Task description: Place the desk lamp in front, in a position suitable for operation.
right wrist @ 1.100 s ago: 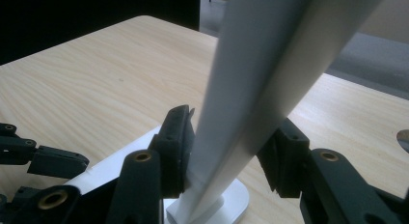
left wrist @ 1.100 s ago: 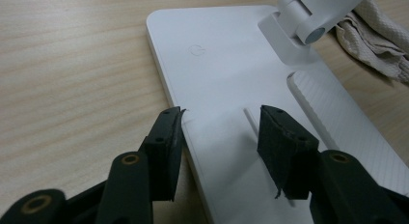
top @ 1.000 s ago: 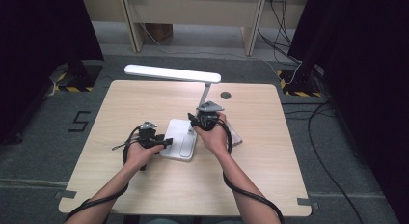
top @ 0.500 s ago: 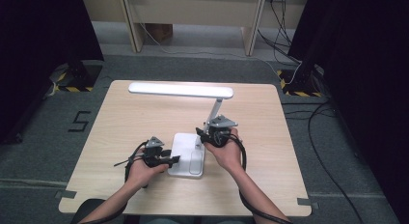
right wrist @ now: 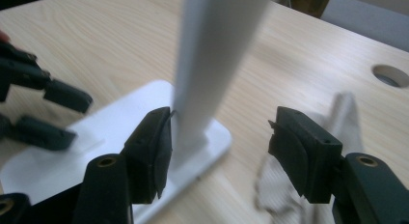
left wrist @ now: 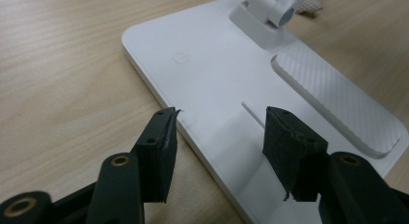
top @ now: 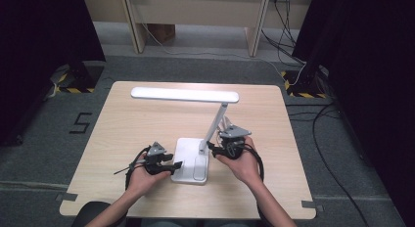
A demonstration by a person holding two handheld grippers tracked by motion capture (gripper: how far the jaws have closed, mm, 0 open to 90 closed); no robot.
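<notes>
White desk lamp [top: 195, 153] stands centre of the high view, base on table [top: 122, 124], head across upper centre. Left gripper [top: 173, 165] at base's left edge, jaws apart, just opened more, nothing clamped. Right gripper [top: 211, 147] beside stem [right wrist: 212, 55], jaws just sprung wide, stem loose betw. them.

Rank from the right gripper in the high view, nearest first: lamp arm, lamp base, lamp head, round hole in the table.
From the right gripper:
1. Lamp arm: right beside its jaws, rising up and away.
2. Lamp base: just to its left, flat on the table.
3. Lamp head: the long bar above the table's far half.
4. Round hole: at the far edge; close to the lamp head's right end, so nearly a tie.
</notes>
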